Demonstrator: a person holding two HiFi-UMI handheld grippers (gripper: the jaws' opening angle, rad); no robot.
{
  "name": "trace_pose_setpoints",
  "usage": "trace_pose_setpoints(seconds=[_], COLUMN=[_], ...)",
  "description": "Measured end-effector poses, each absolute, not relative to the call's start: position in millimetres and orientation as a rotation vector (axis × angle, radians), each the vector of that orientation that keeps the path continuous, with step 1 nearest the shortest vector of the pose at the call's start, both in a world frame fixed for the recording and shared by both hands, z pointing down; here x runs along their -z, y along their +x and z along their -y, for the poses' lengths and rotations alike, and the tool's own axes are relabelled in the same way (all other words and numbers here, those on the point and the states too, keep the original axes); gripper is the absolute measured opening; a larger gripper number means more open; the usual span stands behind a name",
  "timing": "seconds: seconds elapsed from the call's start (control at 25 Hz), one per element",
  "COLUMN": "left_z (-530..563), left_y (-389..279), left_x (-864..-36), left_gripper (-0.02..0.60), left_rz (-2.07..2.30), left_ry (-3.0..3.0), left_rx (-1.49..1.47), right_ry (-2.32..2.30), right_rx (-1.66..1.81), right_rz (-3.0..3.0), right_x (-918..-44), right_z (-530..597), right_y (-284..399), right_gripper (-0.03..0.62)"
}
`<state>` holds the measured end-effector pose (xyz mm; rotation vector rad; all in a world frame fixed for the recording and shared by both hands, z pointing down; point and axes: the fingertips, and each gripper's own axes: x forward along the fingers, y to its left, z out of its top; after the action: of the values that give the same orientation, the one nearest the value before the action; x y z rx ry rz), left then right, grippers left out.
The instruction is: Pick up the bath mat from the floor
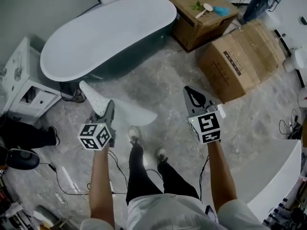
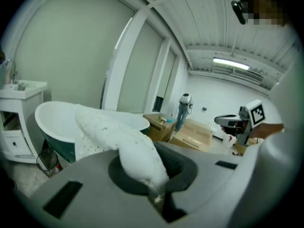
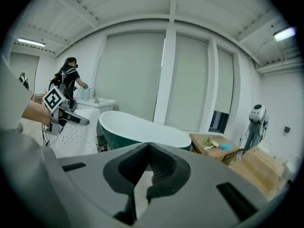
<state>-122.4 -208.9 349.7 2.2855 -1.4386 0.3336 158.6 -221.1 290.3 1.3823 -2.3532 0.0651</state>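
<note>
Bath mat up off the floor, pinched in the left claw.

The left claw (image 1: 109, 105) is pressed together on one edge of the white, dotted bath mat (image 1: 127, 111), which droops from the grip and hangs in front of the green bathtub (image 1: 110, 32), above the grey marble floor (image 1: 168, 75). From the left gripper view the mat bulges out of the pinch; no view shows its lowest end, so whether it fully clears the floor cannot be told. The right claw (image 1: 191, 94) is pressed together on nothing, held up well apart from the mat. The pick-up looks essentially done; what remains, at most, is steadying or carrying the mat.
</note>
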Motion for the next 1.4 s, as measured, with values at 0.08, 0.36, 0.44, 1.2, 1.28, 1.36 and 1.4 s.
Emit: trace_pose_setpoints(seconds=[0.08,0.36,0.44,1.2,1.28,1.36,1.4], left_z=[200,171,165,127,124,122,120], left_y=[-121,-108,-106,-112,-113,-112,-112], left_x=[-306,-191,-166,-4,1,1,1], left_gripper=[0.031,0.031,0.031,0.031,0.031,0.031,0.031], left_rz=[1.468,1.483,1.5,1.719,1.739,1.748,1.748], left_ry=[2.321,2.4,2.432,2.7,2.694,2.685,2.681], left_rx=[-0.293,-0.171,-0.153,-0.249,-0.246,-0.24,-0.237], right_ry=[1.385,1.376,1.328,1.324,1.322,1.322,1.323], right_rx=[-0.016,0.053,0.083,0.362,0.368,0.363,0.359], right_rz=[2.383,2.479,2.481,2.55,2.547,2.548,2.549], right_x=[-249,-146,-126,6,7,5,5], right_z=[215,196,189,162,160,157,156], right_y=[157,132,125,107,107,109,110], right_gripper=[0.015,0.015,0.015,0.015,0.015,0.015,0.015])
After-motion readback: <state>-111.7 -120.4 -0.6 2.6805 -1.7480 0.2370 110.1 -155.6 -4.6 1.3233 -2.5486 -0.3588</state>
